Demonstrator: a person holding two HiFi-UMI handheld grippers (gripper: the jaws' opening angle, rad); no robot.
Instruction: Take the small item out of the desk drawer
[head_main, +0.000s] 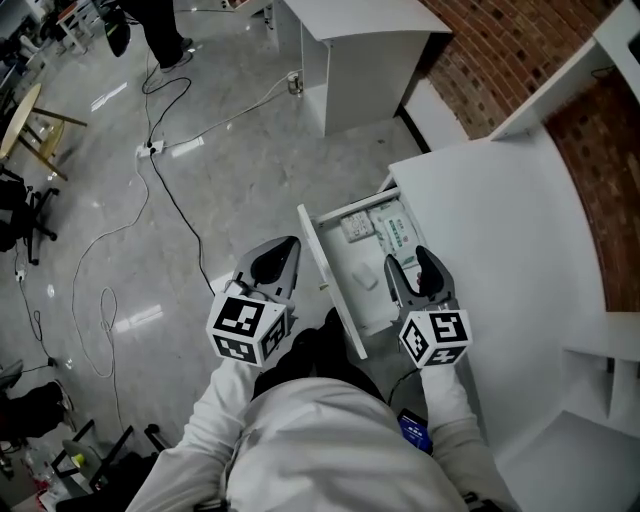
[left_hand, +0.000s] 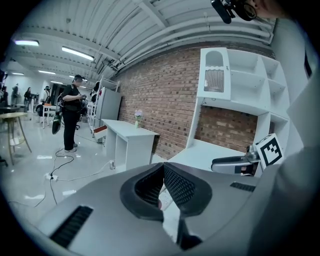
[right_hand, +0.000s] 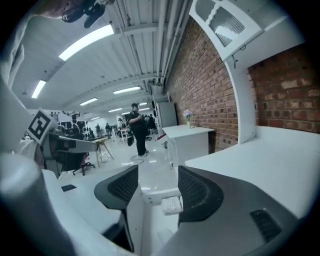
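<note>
The white desk drawer (head_main: 328, 275) stands pulled out from the white desk (head_main: 500, 230). A small white item (head_main: 365, 278) lies on its floor, with two printed packets (head_main: 357, 227) (head_main: 396, 232) at the far end. My right gripper (head_main: 413, 268) hangs over the drawer's right side, open, with nothing between its jaws. In the right gripper view (right_hand: 152, 187) the drawer's inside and a white packet (right_hand: 171, 204) show between the dark pads. My left gripper (head_main: 272, 262) is left of the drawer front, over the floor, shut and empty (left_hand: 162, 172).
Cables (head_main: 150, 150) trail over the grey floor to the left. A second white desk (head_main: 350, 60) stands at the back, a stool (head_main: 30, 120) and a chair (head_main: 20, 215) at far left. A brick wall (head_main: 500, 50) and white shelves (head_main: 600, 400) border the desk. A person (left_hand: 70, 115) stands far off.
</note>
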